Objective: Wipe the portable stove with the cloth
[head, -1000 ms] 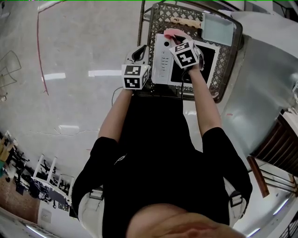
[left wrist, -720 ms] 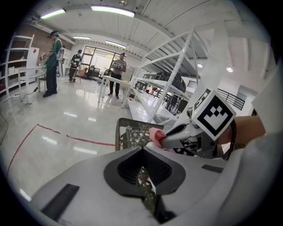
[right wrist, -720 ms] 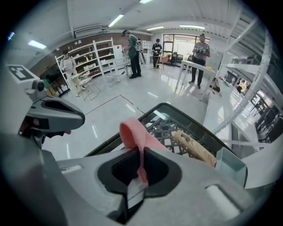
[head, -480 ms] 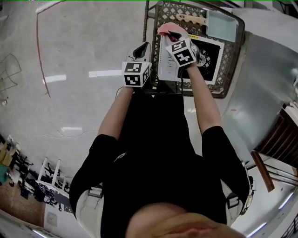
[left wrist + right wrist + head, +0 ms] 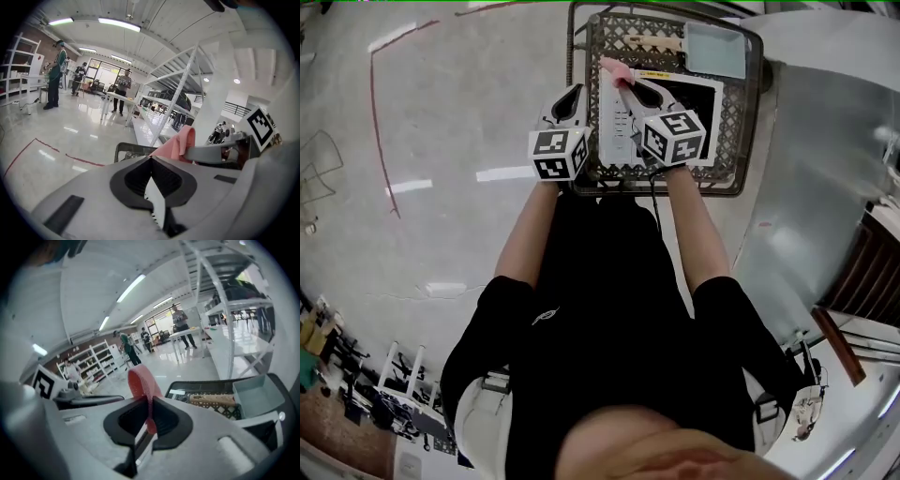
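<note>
The portable stove (image 5: 616, 129), white with a black top, lies in a black lattice crate (image 5: 733, 112). My right gripper (image 5: 634, 90) is shut on a pink cloth (image 5: 613, 67) above the stove's white control side. In the right gripper view the cloth (image 5: 140, 383) stands up out of the shut gripper (image 5: 150, 402), and a corner of the stove (image 5: 269, 421) shows low right. My left gripper (image 5: 574, 96) hovers at the crate's left rim. In the left gripper view this gripper (image 5: 151, 158) is shut with nothing in it, and the cloth (image 5: 179, 140) shows beyond it.
At the crate's far end lie a wooden-handled brush (image 5: 661, 42) and a pale blue-grey tray (image 5: 714, 49). A grey metal surface (image 5: 825, 141) lies right of the crate, shiny floor (image 5: 441, 112) to the left. People and white shelving stand far off.
My right gripper has carried the cloth leftward from the stove's black top to its white control side. The left gripper stays beside the crate's left rim.
</note>
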`<state>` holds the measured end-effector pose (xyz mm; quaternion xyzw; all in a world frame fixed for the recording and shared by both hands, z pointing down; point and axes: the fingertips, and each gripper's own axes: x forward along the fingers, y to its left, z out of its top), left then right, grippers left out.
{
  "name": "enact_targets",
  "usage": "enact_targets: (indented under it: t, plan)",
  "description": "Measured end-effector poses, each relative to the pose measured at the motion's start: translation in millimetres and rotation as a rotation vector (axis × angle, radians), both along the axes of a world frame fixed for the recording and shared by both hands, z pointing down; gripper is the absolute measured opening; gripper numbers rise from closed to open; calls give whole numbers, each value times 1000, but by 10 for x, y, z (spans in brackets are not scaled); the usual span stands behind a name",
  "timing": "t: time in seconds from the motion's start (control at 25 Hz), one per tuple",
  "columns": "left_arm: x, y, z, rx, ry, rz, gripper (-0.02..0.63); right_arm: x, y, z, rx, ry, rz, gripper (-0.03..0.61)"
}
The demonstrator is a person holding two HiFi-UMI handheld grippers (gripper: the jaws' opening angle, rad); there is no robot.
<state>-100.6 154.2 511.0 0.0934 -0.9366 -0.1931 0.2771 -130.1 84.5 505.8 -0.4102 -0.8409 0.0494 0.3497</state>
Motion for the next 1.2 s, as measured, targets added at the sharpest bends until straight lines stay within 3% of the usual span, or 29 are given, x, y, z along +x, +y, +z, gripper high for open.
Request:
enact_targets:
  t: [0.12, 0.32, 0.56, 0.76, 1.0, 1.2]
  plan:
    - [88, -260, -212, -20, -38, -2, 0, 81, -287, -314, -103, -4, 73, 25]
    - [187, -805, -547, -58, -107, 45, 0, 210, -841, -680, -107, -131, 134, 25]
    - [312, -1501, -937, -97, -187, 90, 0, 478, -1592, -948, -173, -171, 240, 25]
    - [557, -1981, -1388, -139, -270, 101, 0, 774, -2284, -1395, -145, -326, 310, 25]
    - [905, -2614, -2032, -187, -418, 87, 0, 1212, -2894, -2007, -105, -524, 321, 23]
    - [1202, -2894, -2235, -253, -503, 75, 0, 1481, -3136, -2257, -76, -662, 291, 21]
